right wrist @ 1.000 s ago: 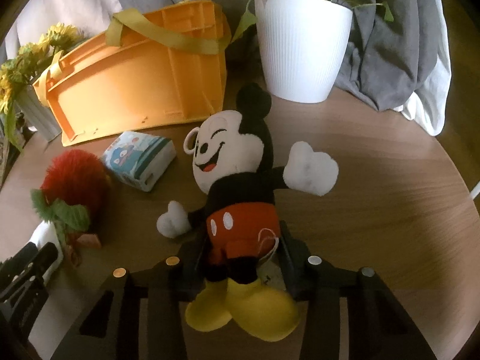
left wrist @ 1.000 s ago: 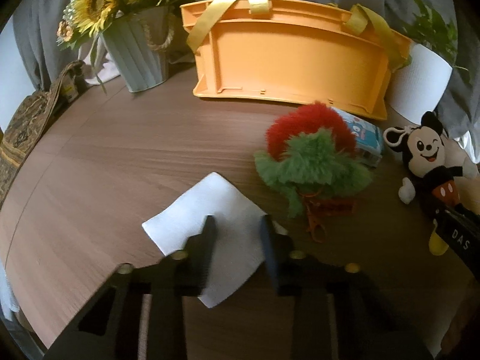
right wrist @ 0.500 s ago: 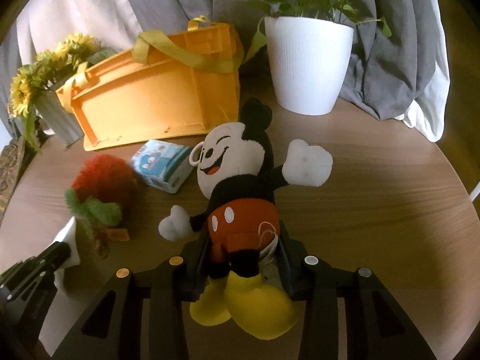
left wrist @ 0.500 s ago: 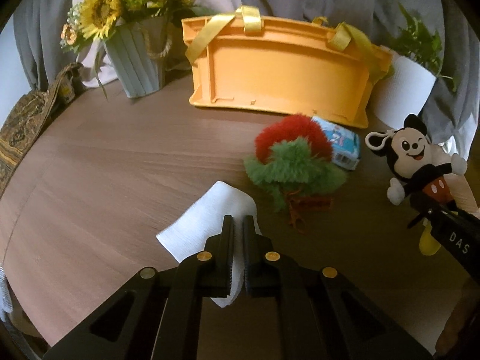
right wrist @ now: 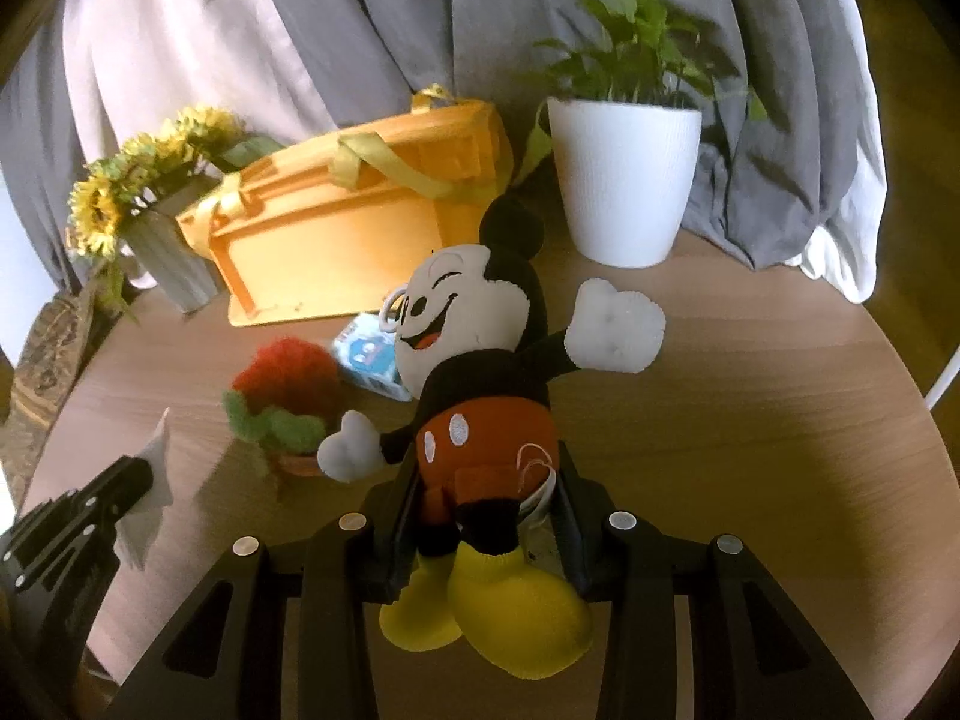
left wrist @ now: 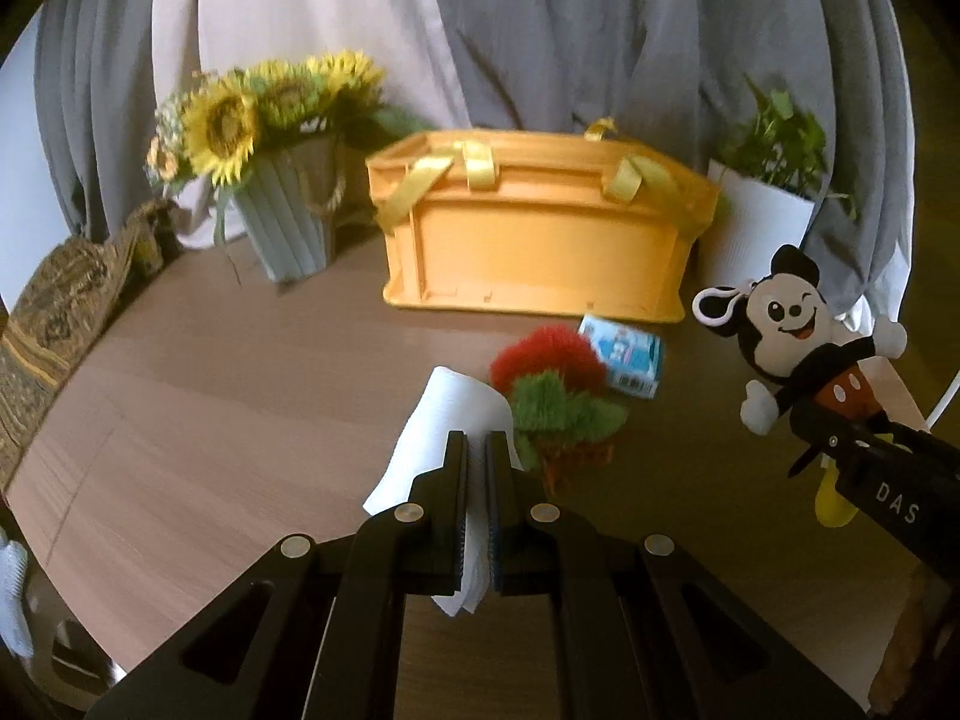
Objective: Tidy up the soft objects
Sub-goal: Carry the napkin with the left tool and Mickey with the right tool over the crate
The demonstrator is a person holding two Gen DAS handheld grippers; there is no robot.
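Grey and pale pink curtains hang behind a round wooden table [left wrist: 198, 396]. Above it, the left gripper [left wrist: 474, 450] has its jaws pressed together on a white folded cloth [left wrist: 453, 414], which hangs clear of the wood. To the right, the right gripper [right wrist: 480, 498] pinches a black, red and yellow mouse plush toy [right wrist: 480, 372] at the red shorts, its yellow shoes dangling toward the camera and one white glove spread to the right. Between the two held things, a fluffy red and green pompom toy [left wrist: 552, 384] lies on the table, with a small light blue printed packet [left wrist: 627, 354] just beside it on the far side. Farther back stands an orange plastic crate with yellow ribbon handles [left wrist: 540, 240]. Left of the crate sits a grey ribbed vase of yellow sunflowers [left wrist: 288, 228]; right of it, a white ribbed pot holding a green leafy plant [right wrist: 624, 174]. A brown patterned fabric bag [left wrist: 54, 300] rests at the far left edge.
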